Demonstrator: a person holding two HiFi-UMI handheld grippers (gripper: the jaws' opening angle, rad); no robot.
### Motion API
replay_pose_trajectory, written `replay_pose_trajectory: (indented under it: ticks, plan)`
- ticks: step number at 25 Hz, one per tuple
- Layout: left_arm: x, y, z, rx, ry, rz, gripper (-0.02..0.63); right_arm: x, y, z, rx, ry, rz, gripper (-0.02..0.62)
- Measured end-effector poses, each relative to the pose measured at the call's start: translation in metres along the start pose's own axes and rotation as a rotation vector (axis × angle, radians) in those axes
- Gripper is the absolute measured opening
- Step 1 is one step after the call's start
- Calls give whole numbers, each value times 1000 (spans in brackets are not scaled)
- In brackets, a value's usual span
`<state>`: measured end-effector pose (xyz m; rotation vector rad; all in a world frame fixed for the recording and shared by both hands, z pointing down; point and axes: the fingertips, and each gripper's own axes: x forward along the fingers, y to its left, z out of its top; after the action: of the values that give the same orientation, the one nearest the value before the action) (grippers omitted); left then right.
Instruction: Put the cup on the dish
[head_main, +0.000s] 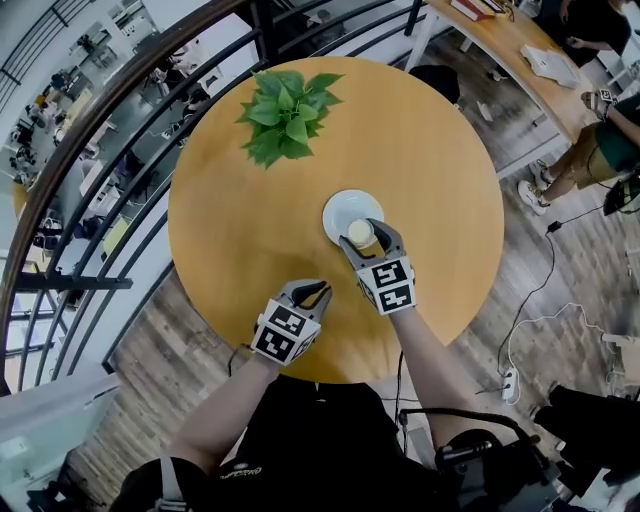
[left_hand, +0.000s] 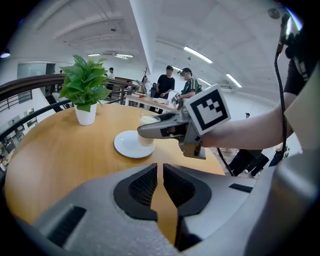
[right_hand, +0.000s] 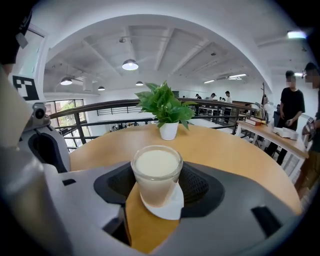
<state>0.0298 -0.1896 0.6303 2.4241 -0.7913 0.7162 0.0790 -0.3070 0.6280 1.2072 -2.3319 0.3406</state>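
Note:
A glass cup (head_main: 360, 233) filled with a creamy white drink stands upright on the near rim of a white dish (head_main: 343, 208) in the middle of the round wooden table (head_main: 430, 160). My right gripper (head_main: 365, 238) is shut on the cup, a pad against each side; in the right gripper view the cup (right_hand: 156, 172) sits between the jaws with the dish (right_hand: 171, 206) under it. My left gripper (head_main: 318, 291) hovers at the table's near edge, left of the dish, shut with nothing in it. From the left gripper view (left_hand: 160, 182) the cup (left_hand: 147, 120) and dish (left_hand: 129, 145) lie ahead.
A potted green plant (head_main: 288, 115) in a white pot stands at the table's far side. A black railing (head_main: 120, 170) curves round the left. A long desk (head_main: 515, 50) with people beside it is at the upper right; cables lie on the floor (head_main: 530, 300).

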Motion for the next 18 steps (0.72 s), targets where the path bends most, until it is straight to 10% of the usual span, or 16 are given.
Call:
replay_pose_trajectory:
  ticks: [18]
  plan:
    - [19, 16, 18, -1, -1, -12, 38, 67, -39, -16, -38, 134, -33, 261]
